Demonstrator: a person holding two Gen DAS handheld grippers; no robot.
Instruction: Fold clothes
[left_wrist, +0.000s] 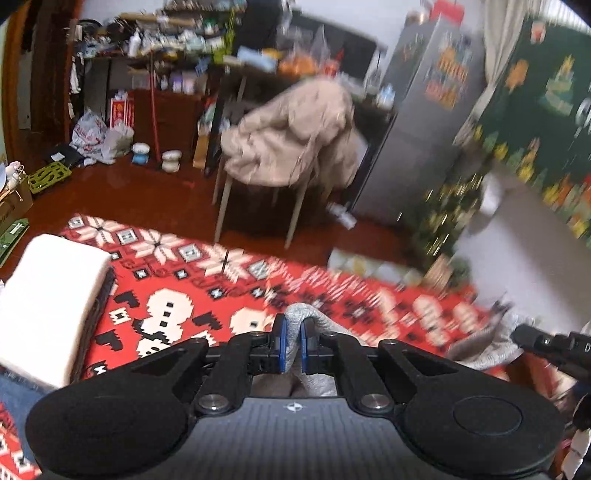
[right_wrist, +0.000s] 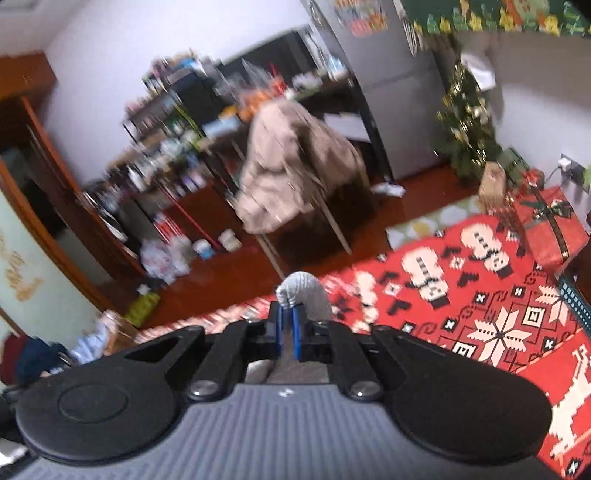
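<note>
A bunched edge of the grey garment (left_wrist: 308, 314) is being pinched between the blue pads (left_wrist: 281, 341) of the left gripper (left_wrist: 291, 343), whose jaws are being kept nearly closed with only the cloth's thickness between them. The same grey garment (right_wrist: 303, 291) is being clamped in the same way by the right gripper (right_wrist: 287, 332), its fold being pushed up above the fingertips. From the left gripper the cloth is being drawn away to the right, where a slack grey stretch is being met by the dark tip of the other tool at the frame's edge. The garment's long axis is therefore judged to be running across, from one gripper to the other, with neither arm clearly nearer to its middle. Both ends are being held above the red patterned blanket (left_wrist: 192, 295), which is being used as the folding surface; a folded white stack (left_wrist: 48, 302) is lying on it to the left. Much of the room beyond is blurred.
</note>
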